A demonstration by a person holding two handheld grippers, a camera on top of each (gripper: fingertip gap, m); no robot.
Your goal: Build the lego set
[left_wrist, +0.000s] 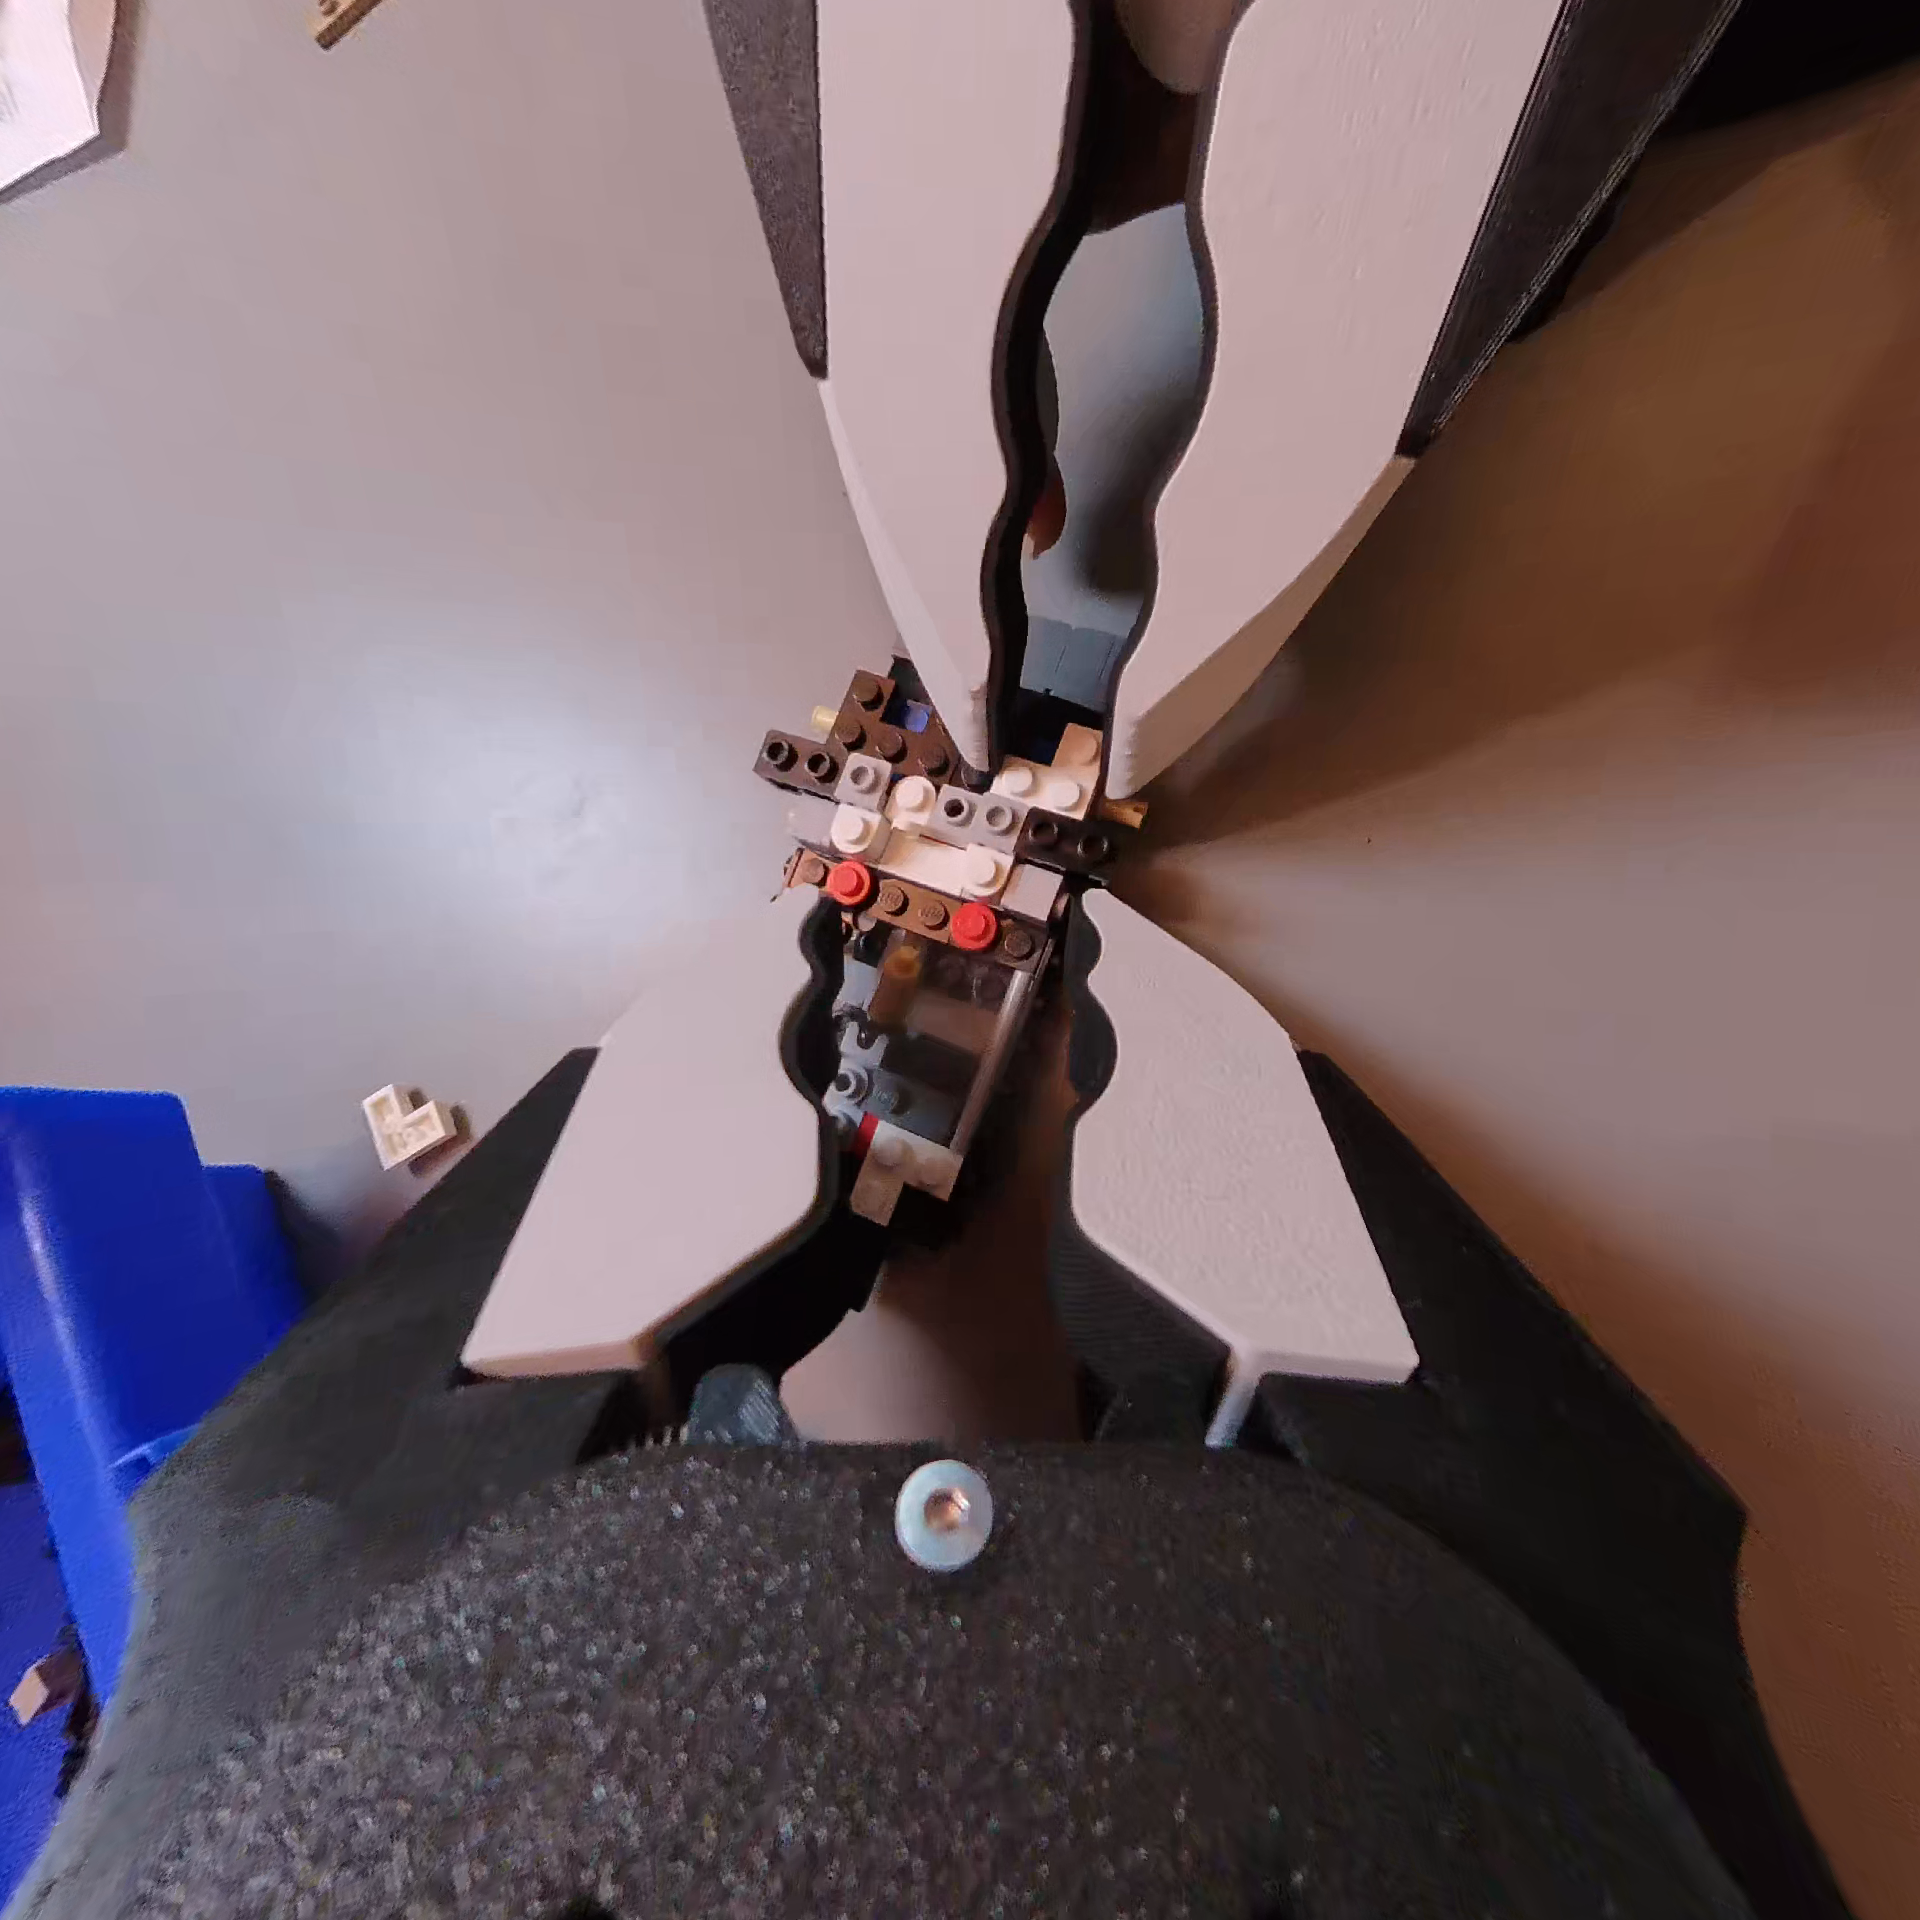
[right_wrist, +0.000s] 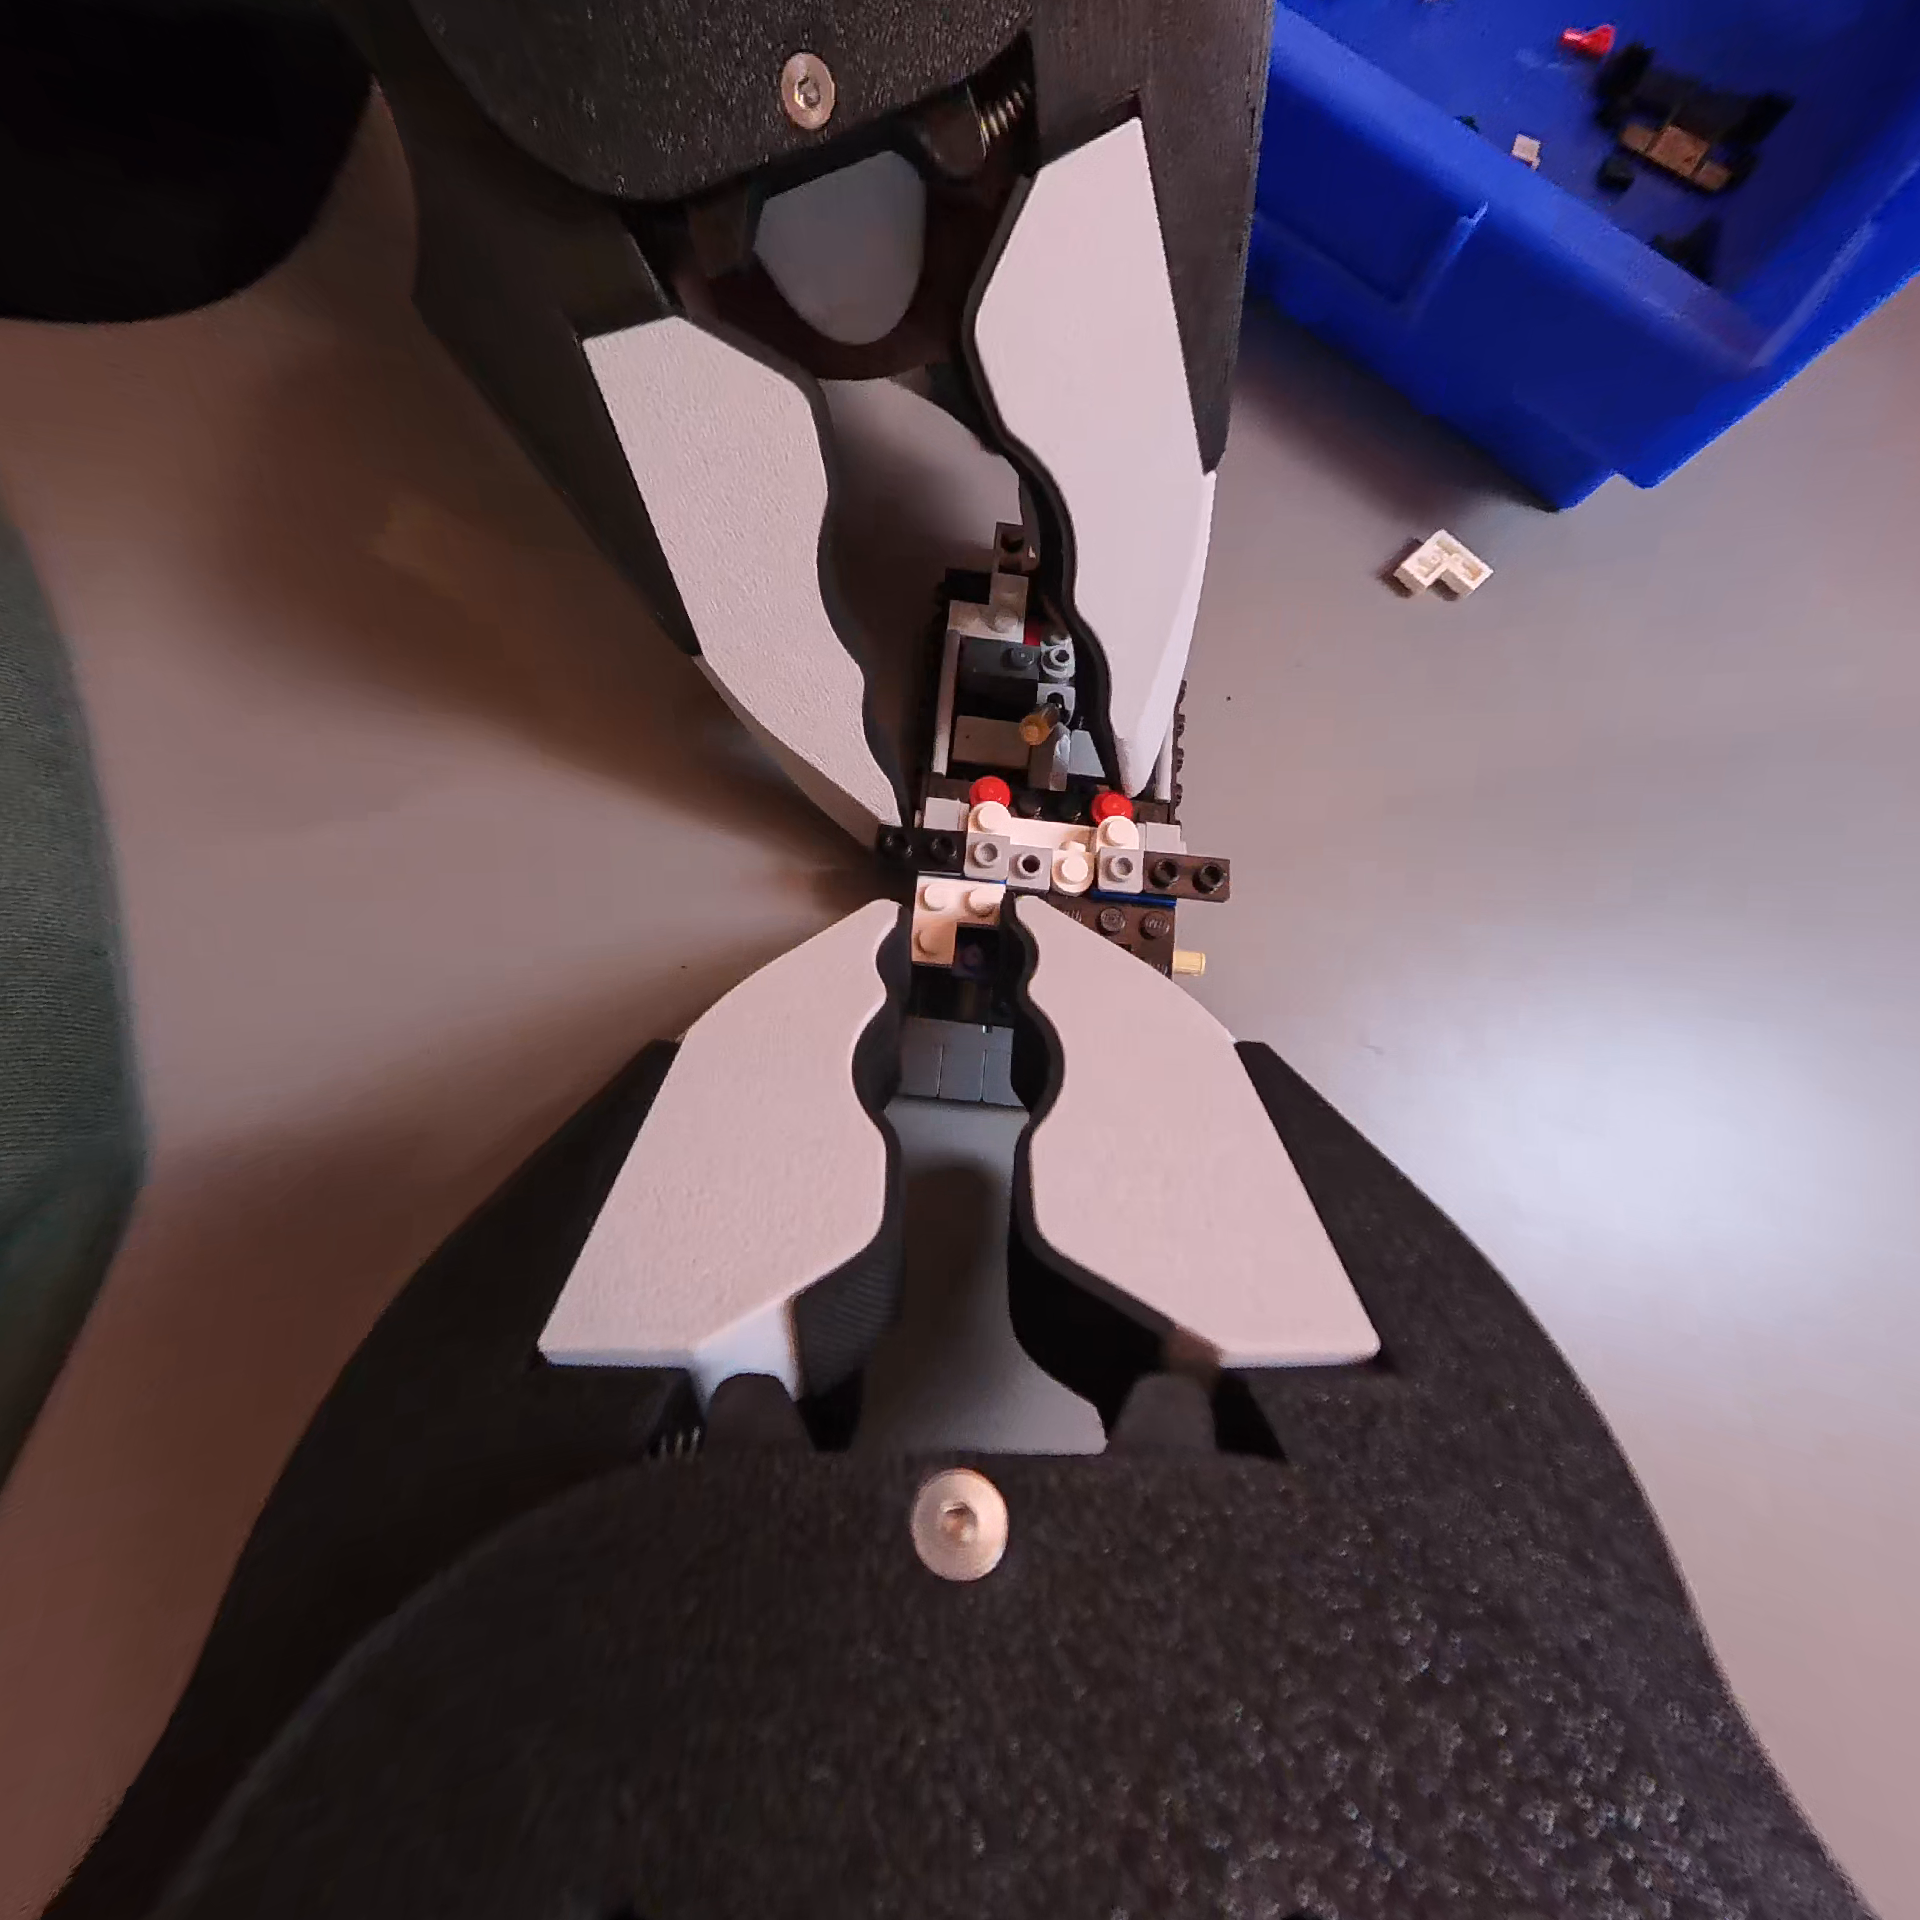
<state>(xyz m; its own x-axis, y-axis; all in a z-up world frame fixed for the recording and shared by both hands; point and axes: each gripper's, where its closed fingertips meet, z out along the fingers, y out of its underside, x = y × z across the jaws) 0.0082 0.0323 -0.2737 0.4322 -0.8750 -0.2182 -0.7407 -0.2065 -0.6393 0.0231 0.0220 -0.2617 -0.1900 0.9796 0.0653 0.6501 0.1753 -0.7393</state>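
Left gripper (left_wrist: 945, 935): jaws closed narrowly, clamping 1 end of the brick model (left_wrist: 935, 831). Right gripper (right_wrist: 961, 925): jaws closed narrowly on the opposite end, facing the left one across the model.

Model held between both, over the grey table (left_wrist: 416, 623); cannot tell whether resting on it. Largely assembled, studs exposed on top.

Count: 2 grippers, 1 model, 2 red round studs (right_wrist: 989, 792) on it, 1 loose white corner plate (right_wrist: 1442, 561) lying well apart from the model, 1 blue bin (right_wrist: 1507, 312) beyond that plate, holding several small parts.
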